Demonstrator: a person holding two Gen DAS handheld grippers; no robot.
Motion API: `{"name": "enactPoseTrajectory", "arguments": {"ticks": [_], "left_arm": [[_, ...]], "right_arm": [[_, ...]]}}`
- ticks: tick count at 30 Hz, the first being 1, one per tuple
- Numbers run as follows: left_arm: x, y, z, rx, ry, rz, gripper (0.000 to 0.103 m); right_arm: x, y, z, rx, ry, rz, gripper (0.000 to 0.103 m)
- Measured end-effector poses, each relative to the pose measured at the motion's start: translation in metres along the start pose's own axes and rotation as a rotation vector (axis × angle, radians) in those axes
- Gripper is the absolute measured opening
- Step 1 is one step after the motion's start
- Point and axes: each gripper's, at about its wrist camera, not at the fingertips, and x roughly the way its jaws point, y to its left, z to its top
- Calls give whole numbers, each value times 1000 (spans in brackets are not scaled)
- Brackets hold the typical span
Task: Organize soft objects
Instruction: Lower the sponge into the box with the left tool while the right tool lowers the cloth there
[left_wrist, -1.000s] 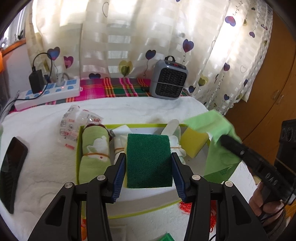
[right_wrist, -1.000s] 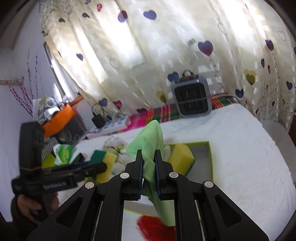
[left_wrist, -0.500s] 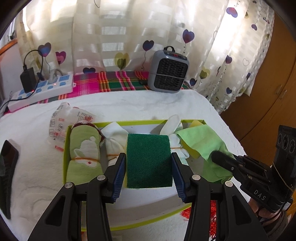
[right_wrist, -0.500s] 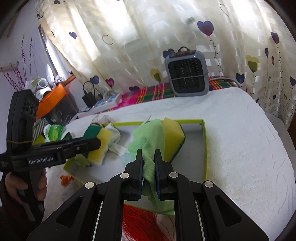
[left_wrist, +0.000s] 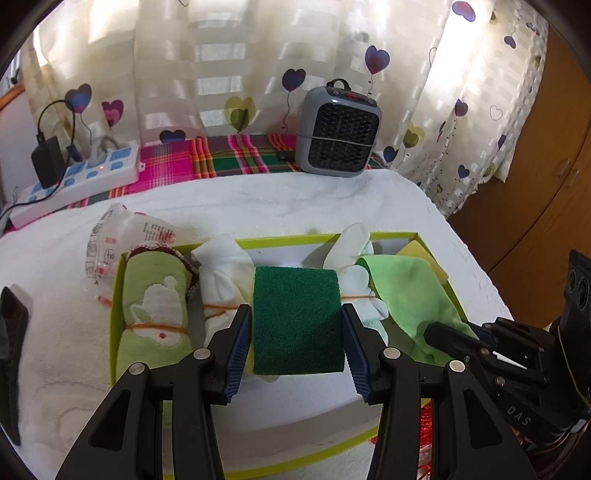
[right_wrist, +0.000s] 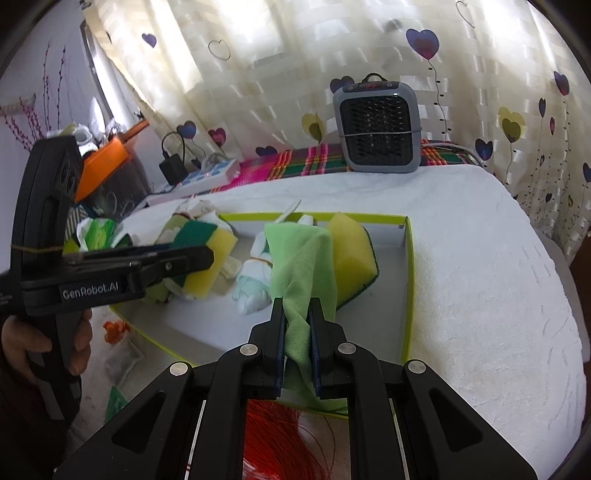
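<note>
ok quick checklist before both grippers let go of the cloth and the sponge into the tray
1. Right gripper shut on green cloth: ok.
2. Left gripper clamped on scouring sponge: ok.
3. Cloth over the tray, draped against the other sponge: ok.
4. Bare tray floor under the scouring sponge: cannot tell, gloves crowd it.
5. Rolled towel banded and in the tray: ok.

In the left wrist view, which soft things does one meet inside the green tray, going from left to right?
Rolled green towel → white cloth bundle → green scouring sponge, held in the left hand-held gripper → white glove → light green cloth, held by the right hand-held gripper.
</note>
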Motion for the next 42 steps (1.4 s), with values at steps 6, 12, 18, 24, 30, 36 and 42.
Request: {"name": "enactPoseTrajectory", "arguments": {"ticks": [6, 12, 18, 24, 30, 36, 42], "left_arm": [[7, -4, 0, 16, 4, 14, 47], [12, -8, -2, 42, 3, 47, 47], [18, -10, -2, 54, 7, 62, 47], [25, -10, -1, 59, 17, 71, 47], [28, -11, 0, 56, 24, 78, 47], [30, -13, 0, 66, 25, 96, 48], [30, -13, 0, 69, 26, 96, 48]], "right_arm": [[3, 3, -3, -29, 27, -10, 12], [7, 4, -4, -48, 42, -38, 12], [10, 3, -4, -56, 61, -63, 12], [12, 2, -5, -55, 71, -74, 12], [13, 0, -5, -47, 74, -81, 12], [14, 2, -6, -49, 76, -89, 12], [14, 2, -6, -46, 78, -89, 13]]}}
